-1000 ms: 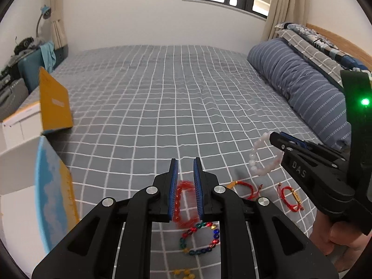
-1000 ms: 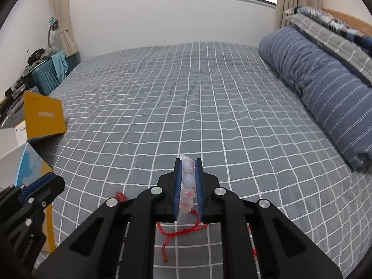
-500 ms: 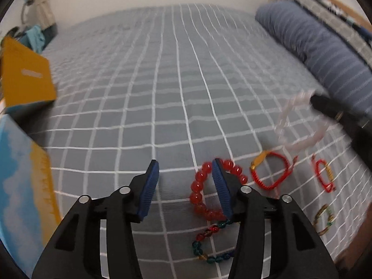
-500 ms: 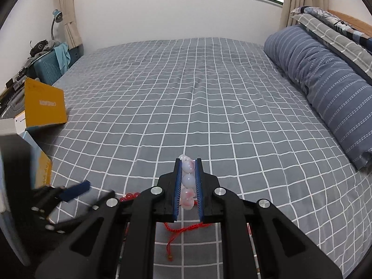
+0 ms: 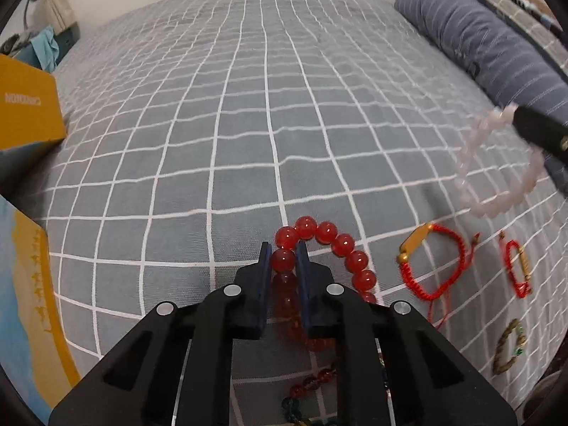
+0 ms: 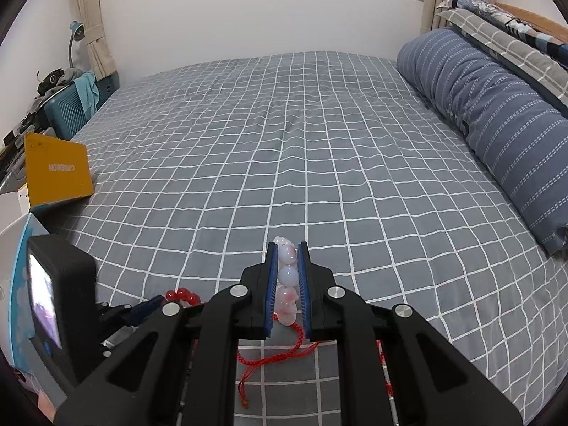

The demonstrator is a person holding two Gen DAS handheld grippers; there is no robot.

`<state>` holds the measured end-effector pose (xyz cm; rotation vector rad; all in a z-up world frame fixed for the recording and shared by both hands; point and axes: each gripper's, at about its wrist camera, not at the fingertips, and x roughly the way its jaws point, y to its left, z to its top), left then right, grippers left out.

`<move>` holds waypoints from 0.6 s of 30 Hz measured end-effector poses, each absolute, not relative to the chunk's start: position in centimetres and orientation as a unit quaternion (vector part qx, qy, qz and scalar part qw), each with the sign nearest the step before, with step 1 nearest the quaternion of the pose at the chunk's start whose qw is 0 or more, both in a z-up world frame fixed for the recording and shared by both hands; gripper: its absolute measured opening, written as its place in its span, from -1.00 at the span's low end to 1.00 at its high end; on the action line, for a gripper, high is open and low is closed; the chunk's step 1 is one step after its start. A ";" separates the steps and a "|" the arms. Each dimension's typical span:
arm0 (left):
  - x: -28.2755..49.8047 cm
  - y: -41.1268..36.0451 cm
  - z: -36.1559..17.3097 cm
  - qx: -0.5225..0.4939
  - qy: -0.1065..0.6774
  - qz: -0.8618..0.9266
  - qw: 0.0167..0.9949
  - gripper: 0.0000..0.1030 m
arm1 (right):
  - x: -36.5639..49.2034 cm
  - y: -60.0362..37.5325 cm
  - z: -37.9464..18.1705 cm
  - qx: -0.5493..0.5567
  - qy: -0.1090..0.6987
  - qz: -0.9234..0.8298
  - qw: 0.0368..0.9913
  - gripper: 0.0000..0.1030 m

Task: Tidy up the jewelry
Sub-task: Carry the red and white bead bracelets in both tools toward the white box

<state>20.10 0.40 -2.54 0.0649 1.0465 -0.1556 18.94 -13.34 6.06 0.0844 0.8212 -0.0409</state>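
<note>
Left gripper point(image 5: 283, 259): blue pads closed on one bead of the red bead bracelet point(image 5: 328, 245), low in the centre of the left wrist view.
Red bead bracelet: the rest of its loop curves up and to the right of the pads and lies on the checked bedspread point(image 5: 220, 113).
Right gripper point(image 6: 287, 273): pads clamped on the pale pink bead bracelet point(image 6: 287, 277), three or four beads stacked between them, lower centre of the right wrist view.
Pale pink bead bracelet, left wrist view point(image 5: 497, 184): hangs blurred from the right gripper's dark tip at the right edge, above the bedspread.
Red cord bracelet point(image 5: 431, 262): lies right of the red beads, with a gold-coloured piece on its upper left.
Small red cord bracelet point(image 5: 516, 266): further right, near the frame's edge.
Brown bead bracelet point(image 5: 507, 348): lower right of the left wrist view.
Multicoloured bead bracelet point(image 5: 309, 394): bottom centre, partly hidden under the left gripper.
Yellow box lid point(image 6: 56, 170): left edge of the right wrist view, propped up.
Striped blue bolster point(image 6: 497, 113): upper right, along the bed's far side.
</note>
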 end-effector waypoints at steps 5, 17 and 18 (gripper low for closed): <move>19.1 0.6 0.4 0.007 0.460 -0.088 0.884 -0.75 | 18.4 -13.2 6.5 0.041 0.393 -0.019 0.919 -0.79; 15.5 1.0 6.5 -0.007 0.390 -0.101 0.915 -0.75 | 17.8 -12.3 7.6 0.035 0.383 -0.016 0.923 -0.79; 15.1 1.1 6.9 -0.010 0.385 -0.103 0.917 -0.74 | 17.7 -12.2 7.7 0.035 0.382 -0.016 0.923 -0.79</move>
